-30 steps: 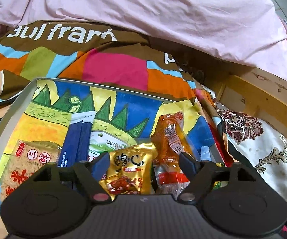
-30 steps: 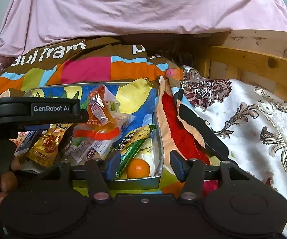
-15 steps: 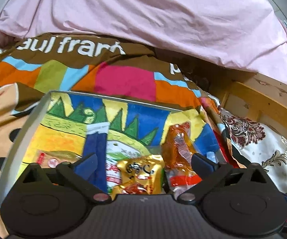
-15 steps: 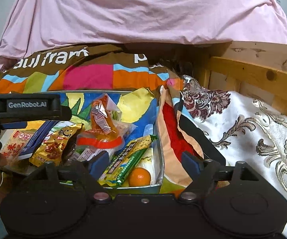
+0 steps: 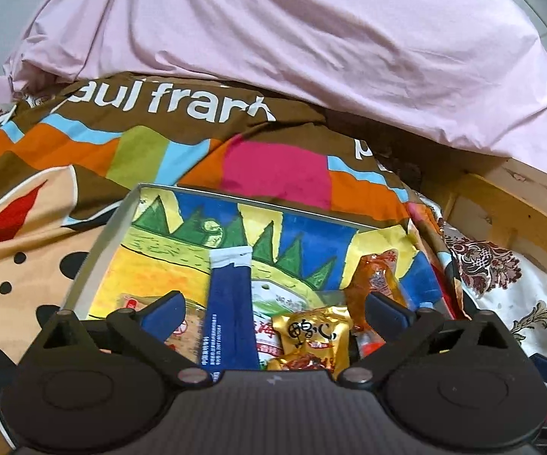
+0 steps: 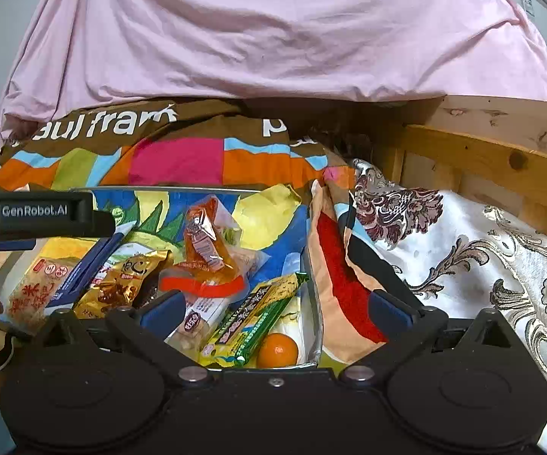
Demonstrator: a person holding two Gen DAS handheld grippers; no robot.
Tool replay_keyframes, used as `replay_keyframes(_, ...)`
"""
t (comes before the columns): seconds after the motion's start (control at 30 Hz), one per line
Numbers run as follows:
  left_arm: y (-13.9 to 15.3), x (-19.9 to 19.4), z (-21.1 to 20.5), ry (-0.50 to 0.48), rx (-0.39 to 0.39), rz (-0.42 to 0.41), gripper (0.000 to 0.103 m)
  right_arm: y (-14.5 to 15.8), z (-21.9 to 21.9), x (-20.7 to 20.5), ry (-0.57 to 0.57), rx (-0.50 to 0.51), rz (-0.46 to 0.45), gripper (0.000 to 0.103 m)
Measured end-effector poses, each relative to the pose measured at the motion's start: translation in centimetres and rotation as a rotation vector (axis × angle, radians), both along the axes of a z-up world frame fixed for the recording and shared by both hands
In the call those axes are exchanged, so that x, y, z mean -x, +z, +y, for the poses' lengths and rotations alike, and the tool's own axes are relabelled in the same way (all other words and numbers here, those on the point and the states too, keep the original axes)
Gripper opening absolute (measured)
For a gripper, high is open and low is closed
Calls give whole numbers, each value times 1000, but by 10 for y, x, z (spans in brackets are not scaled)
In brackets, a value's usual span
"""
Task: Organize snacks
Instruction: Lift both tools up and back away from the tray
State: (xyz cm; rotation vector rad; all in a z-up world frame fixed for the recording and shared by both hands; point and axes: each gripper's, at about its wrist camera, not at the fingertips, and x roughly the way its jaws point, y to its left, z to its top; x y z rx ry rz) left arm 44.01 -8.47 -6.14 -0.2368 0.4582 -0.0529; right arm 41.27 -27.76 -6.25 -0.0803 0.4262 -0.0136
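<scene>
A shallow box [image 5: 102, 239] with a bright painted lining lies on the bed and holds several snacks. In the left wrist view I see a dark blue packet [image 5: 230, 311], a gold packet [image 5: 311, 337], an orange packet [image 5: 376, 280] and a rice cracker pack [image 5: 182, 333]. My left gripper [image 5: 275, 309] is open and empty above them. In the right wrist view the box [image 6: 313, 303] also holds a green bar [image 6: 262, 314] and an orange fruit [image 6: 277, 349]. My right gripper [image 6: 275, 309] is open and empty over the box's near right corner.
A patterned brown duvet [image 5: 159, 144] lies under the box. A pink sheet [image 5: 273, 38] rises behind it. A wooden bed rail [image 6: 482, 163] runs on the right, with a white floral cover [image 6: 482, 250] beside the box. The left gripper's body [image 6: 34, 212] shows at left.
Both grippers have opened wider and pulled back and up from the box. The snacks have not moved.
</scene>
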Motion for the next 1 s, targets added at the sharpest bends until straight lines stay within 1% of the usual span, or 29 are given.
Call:
replay_keyframes(0.27, 0, 8, 1, 14, -49, -25, 103, 4, 2, 2, -11, 1, -23, 102)
replay_keyframes(0.4, 1, 13, 3, 28, -78, -23, 103, 9, 4, 4, -11, -1, -35, 102)
replay_keyframes(0.67, 7, 33, 15, 69, -75, -21, 103, 22, 7, 15, -1, -9, -69, 102)
replay_keyframes(1.0, 21, 58, 25, 93, -122, -42, 103, 37, 11, 26, 9, -16, -105, 102)
